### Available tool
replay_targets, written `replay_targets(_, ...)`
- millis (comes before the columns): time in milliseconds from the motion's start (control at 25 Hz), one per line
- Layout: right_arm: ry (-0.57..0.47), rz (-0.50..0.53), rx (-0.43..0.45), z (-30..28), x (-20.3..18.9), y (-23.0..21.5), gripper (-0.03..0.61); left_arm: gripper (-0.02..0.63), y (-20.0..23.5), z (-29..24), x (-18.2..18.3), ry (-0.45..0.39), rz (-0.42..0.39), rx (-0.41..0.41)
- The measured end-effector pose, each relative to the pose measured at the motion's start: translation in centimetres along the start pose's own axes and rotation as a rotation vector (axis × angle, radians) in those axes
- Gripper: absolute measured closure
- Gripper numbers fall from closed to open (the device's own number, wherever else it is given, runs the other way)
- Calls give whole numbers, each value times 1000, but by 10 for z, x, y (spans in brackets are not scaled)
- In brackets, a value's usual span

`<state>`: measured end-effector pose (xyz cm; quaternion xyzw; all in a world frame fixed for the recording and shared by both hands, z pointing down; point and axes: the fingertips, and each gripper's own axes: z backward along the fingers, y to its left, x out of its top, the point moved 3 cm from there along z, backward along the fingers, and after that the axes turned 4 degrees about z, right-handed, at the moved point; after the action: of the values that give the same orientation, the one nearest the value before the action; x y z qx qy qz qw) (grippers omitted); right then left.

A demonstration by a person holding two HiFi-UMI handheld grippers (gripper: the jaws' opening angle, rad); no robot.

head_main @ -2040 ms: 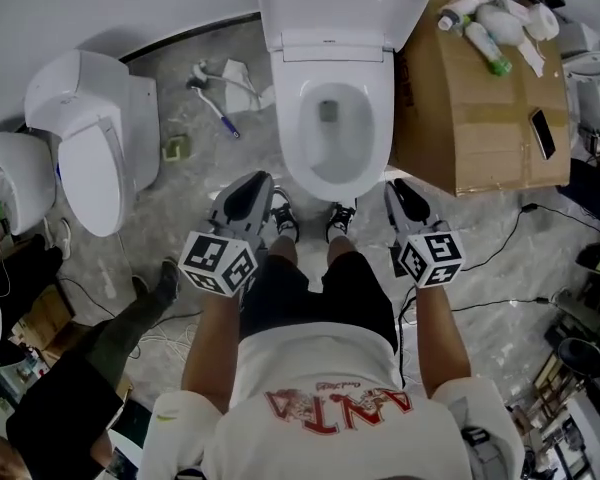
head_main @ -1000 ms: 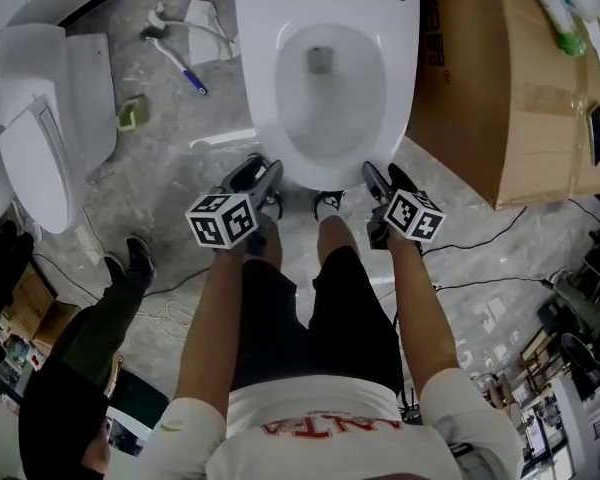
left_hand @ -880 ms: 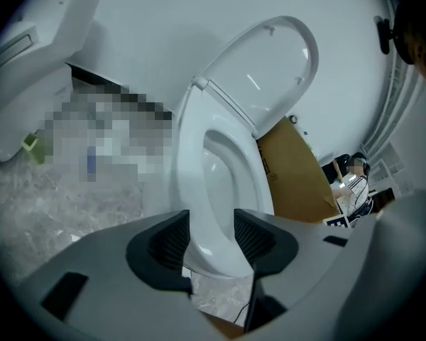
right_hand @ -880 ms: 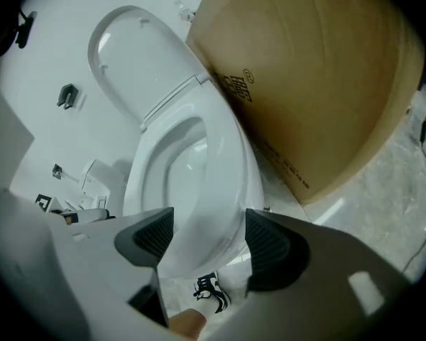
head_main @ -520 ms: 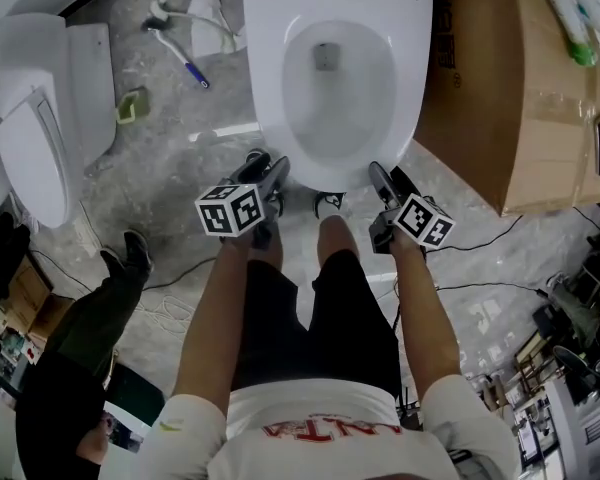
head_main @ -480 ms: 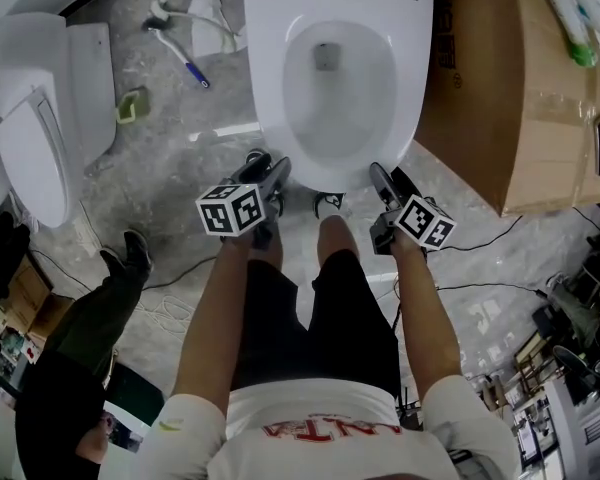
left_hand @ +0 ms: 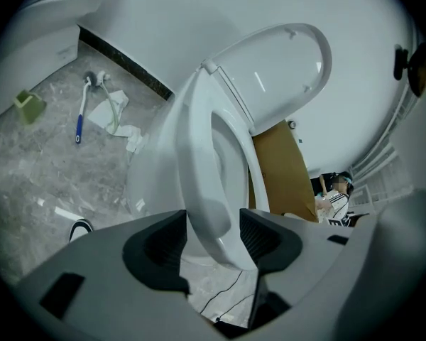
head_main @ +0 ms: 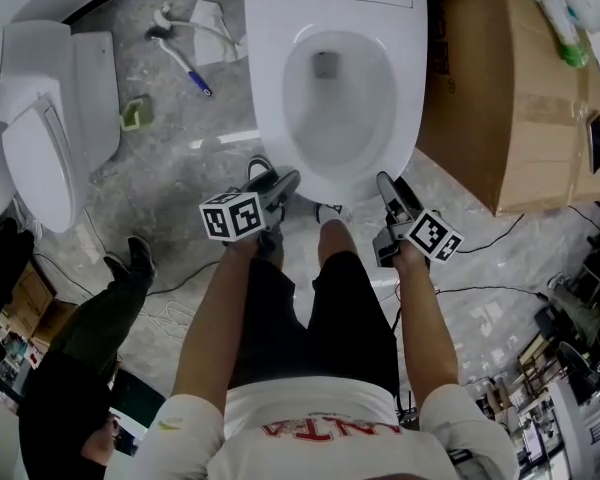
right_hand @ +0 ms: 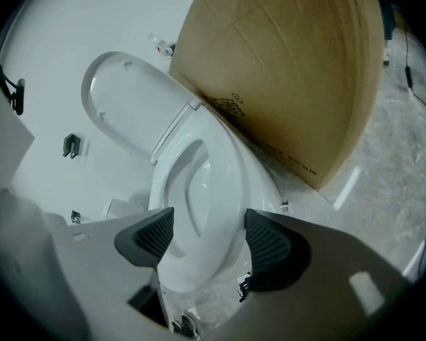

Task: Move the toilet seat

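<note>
Left tool (left_hand: 213, 234) has just been opening its jaws and they're now spread wide, with the front rim of the seat (head_main: 267, 88) sitting between the pads, not squeezed as far as I can see. Right tool (right_hand: 209, 241) is pretty much the same deal: jaws apart, seat rim running between them, no real pinch. From the head view both tools are at the near end of the toilet, left one at the front-left of the rim, right one at the front-right, both angled downward. Seat is over the bowl (head_main: 325, 103); can't tell from these angles if it's lying fully flat on it. Lid (left_hand: 284, 69) is flipped up behind it. Box (head_main: 510, 108) stands right beside the toilet on the right, with a phone (head_main: 595, 143) and some bottles (head_main: 560, 13) on top. Off to the left on the floor (head_main: 170, 168) there's a brush (head_main: 185, 63) with a blue handle, a small green block (head_main: 132, 115), and a second toilet (head_main: 50, 118) with its lid down. Somebody else's leg (head_main: 100, 318) shows at lower left.
</note>
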<state>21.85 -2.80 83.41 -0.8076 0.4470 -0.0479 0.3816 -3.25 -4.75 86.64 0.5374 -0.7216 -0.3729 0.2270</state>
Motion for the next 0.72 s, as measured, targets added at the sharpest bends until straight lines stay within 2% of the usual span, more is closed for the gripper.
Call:
replay_targets(160, -18, 20, -1, 6, 2, 7, 275, 384, -5, 2, -1, 6, 25, -28)
replay_targets(400, -53, 101, -16, 17, 2, 21, 275, 427, -17, 14, 2, 26, 12, -6)
replay_targets(720, -49, 18, -12, 21, -21, 22, 279, 431, -34, 27, 8, 43, -10, -44)
